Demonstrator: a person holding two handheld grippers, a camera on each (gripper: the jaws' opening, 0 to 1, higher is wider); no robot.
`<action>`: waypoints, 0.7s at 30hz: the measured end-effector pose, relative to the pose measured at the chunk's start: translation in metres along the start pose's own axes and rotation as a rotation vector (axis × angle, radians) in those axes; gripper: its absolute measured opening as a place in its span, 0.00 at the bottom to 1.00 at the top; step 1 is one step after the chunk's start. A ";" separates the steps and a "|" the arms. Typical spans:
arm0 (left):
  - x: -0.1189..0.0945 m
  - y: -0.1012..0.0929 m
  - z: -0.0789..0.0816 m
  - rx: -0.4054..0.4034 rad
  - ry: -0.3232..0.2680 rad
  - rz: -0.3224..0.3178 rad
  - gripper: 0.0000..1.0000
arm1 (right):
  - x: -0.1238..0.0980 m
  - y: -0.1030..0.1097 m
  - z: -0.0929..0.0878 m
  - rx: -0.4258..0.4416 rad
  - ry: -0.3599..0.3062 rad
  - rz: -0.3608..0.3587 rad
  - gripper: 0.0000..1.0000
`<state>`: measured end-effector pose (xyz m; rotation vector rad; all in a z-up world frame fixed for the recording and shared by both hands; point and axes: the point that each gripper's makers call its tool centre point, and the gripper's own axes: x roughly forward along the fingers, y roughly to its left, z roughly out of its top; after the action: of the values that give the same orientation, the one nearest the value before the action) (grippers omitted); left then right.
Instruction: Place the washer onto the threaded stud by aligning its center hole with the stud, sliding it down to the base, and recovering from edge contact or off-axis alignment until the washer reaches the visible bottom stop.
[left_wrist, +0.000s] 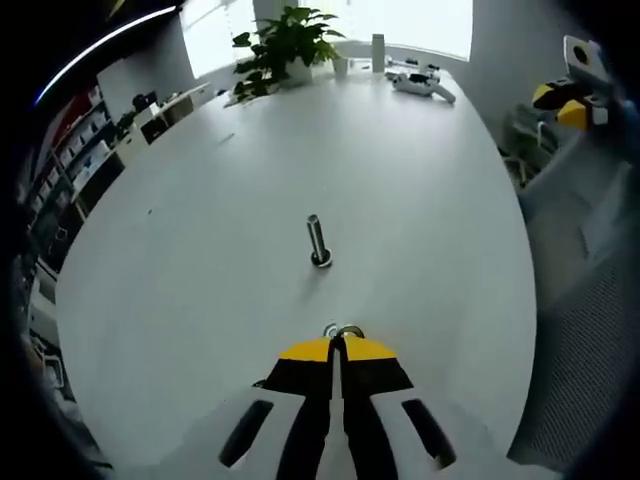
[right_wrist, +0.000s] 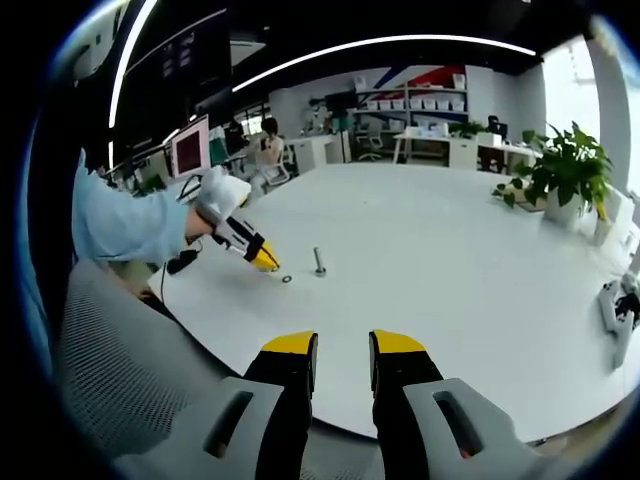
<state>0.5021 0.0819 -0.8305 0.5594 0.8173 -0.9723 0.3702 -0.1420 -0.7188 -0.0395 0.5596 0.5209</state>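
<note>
Open-plan office, big white round surface (left_wrist: 430, 200), glossy and mostly bare; plant (left_wrist: 285, 45) and a few small items sit at the far edge by the window, shelves and desks behind. Threaded stud (left_wrist: 318, 241) stands upright near the middle of the surface, dark base at its foot. Washer (left_wrist: 343, 331) lies flat on the surface right at the tip of your left claw (left_wrist: 337, 345), well short of the stud; from the right gripper view it reads as a small ring (right_wrist: 287, 279) just beside the left claw's yellow tip (right_wrist: 265, 260), with the stud (right_wrist: 319, 262) a little further on. Left claw jaws look pressed together, and I can't tell if they've pinched the washer's rim or are just touching it. Right claw (right_wrist: 343, 355) is parted, holding nothing, hanging back off the near edge of the surface. Handling guess: washer is thin, stiff metal, light, and it'll skate on that slick top, so expect it to slide away if you push on it. Take it by the outer rim, edge-on, leaving the centre hole free. Stud looks rigid but free-standing; I'd guess a sideways knock could tip it, so come down on-axis.
</note>
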 end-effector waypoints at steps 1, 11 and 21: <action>-0.002 0.001 0.004 -0.001 -0.007 0.002 0.00 | 0.000 0.000 0.000 0.000 -0.001 0.001 0.23; -0.007 -0.001 0.033 -0.005 -0.044 0.005 0.00 | 0.000 0.001 0.002 0.000 -0.003 0.001 0.23; -0.006 0.007 0.053 0.015 -0.057 0.020 0.00 | -0.002 -0.002 0.000 0.001 -0.007 0.002 0.23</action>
<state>0.5250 0.0489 -0.7940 0.5492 0.7532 -0.9722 0.3699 -0.1448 -0.7180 -0.0364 0.5527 0.5226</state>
